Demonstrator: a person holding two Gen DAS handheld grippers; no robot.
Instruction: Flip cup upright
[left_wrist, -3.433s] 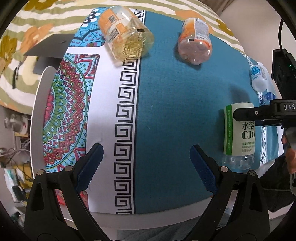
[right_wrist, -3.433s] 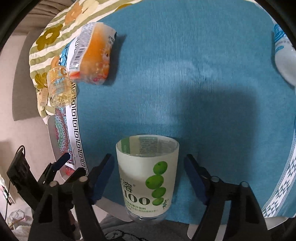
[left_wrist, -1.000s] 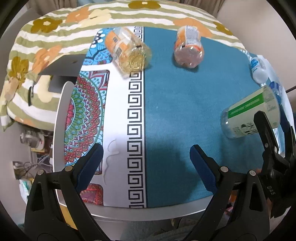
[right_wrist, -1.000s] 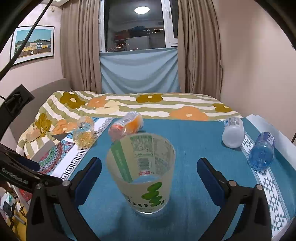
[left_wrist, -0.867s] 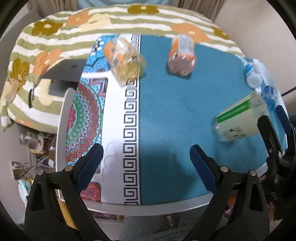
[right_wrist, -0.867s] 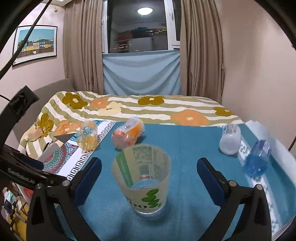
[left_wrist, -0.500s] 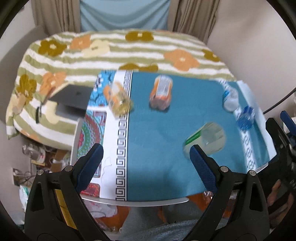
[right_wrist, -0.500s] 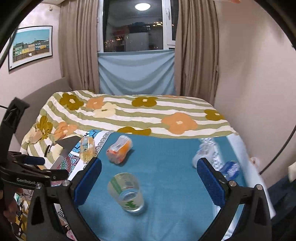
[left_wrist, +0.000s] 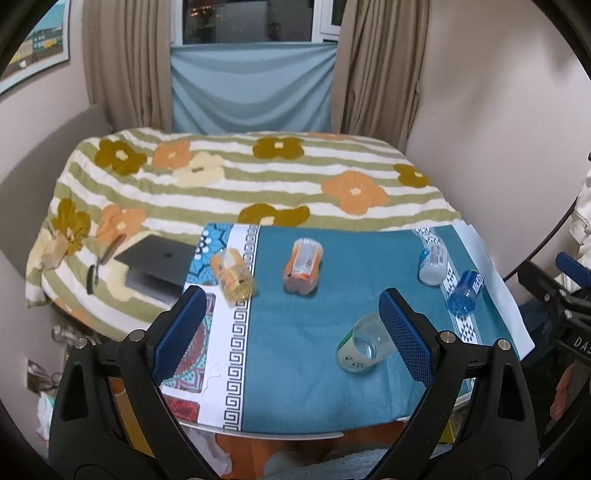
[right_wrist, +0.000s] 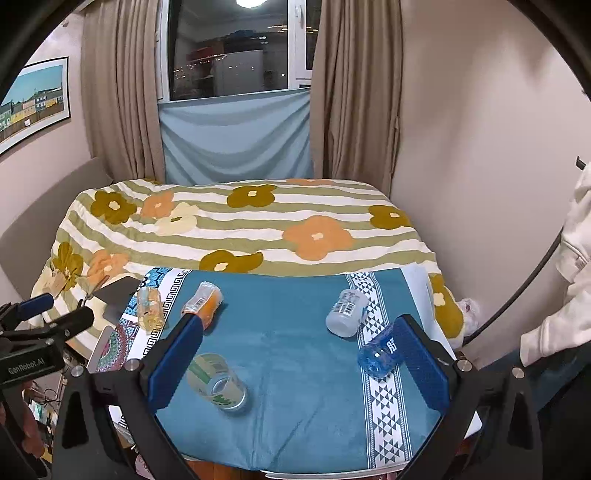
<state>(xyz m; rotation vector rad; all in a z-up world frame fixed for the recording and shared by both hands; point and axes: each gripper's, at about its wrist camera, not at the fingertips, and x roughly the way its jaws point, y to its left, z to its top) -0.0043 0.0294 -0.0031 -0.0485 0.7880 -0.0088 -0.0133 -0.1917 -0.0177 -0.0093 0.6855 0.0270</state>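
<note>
The clear cup with a green and white label (left_wrist: 361, 346) stands upright, mouth up, on the teal part of the tablecloth near the table's front; it also shows in the right wrist view (right_wrist: 217, 382). My left gripper (left_wrist: 292, 334) is open and empty, held high and back from the table. My right gripper (right_wrist: 298, 363) is open and empty, also high above the table and well clear of the cup. The right gripper's body shows at the right edge of the left wrist view (left_wrist: 565, 317).
An orange bottle (left_wrist: 303, 266), a yellow jar (left_wrist: 232, 272), a clear bottle (left_wrist: 432, 260) and a blue bottle (left_wrist: 464, 292) lie on their sides on the cloth (left_wrist: 332, 387). A laptop (left_wrist: 157, 262) rests on the floral bed (left_wrist: 258, 177) behind the table.
The right gripper let go of the cup, which now stands upright on the cloth. Both grippers have pulled up and back, away from the table.
</note>
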